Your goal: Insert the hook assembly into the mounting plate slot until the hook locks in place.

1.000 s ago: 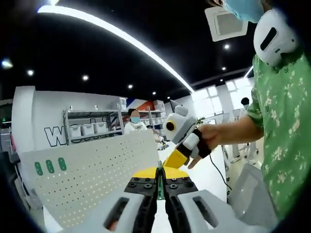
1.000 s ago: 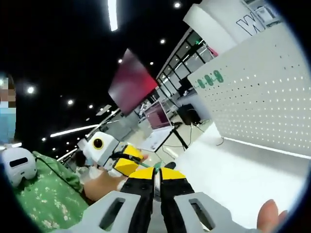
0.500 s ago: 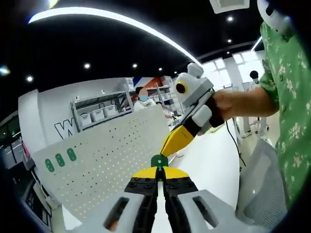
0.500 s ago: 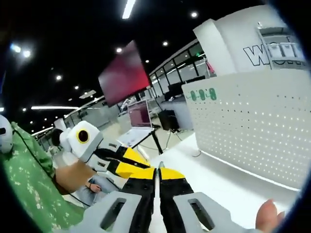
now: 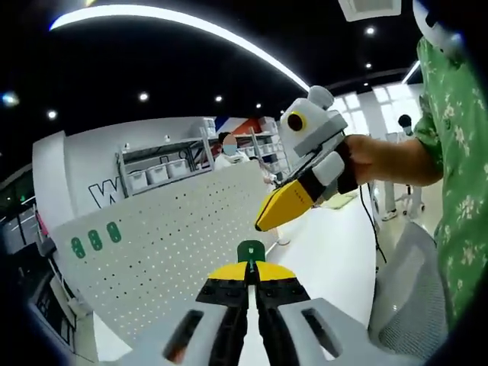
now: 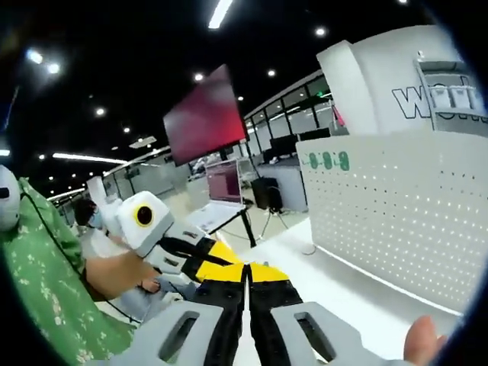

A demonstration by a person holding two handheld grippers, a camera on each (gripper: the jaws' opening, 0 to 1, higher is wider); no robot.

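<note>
left gripper [image 5: 249, 276] clamped on green hook [image 5: 249, 252], held up near pegboard [image 5: 152, 259] | right gripper [image 6: 246, 280] shut, seemingly empty | align hook square to a hole, push straight until seated

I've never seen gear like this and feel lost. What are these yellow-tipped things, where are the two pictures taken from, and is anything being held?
A person holds a pair of tongs in each hand; each carries a camera looking along its own jaws. In the left gripper view, the left tongs are shut on a small green hook; the right tongs come in from the right. The right gripper view shows the right tongs shut, with the left tongs alongside. A white pegboard stands on a white table.
</note>
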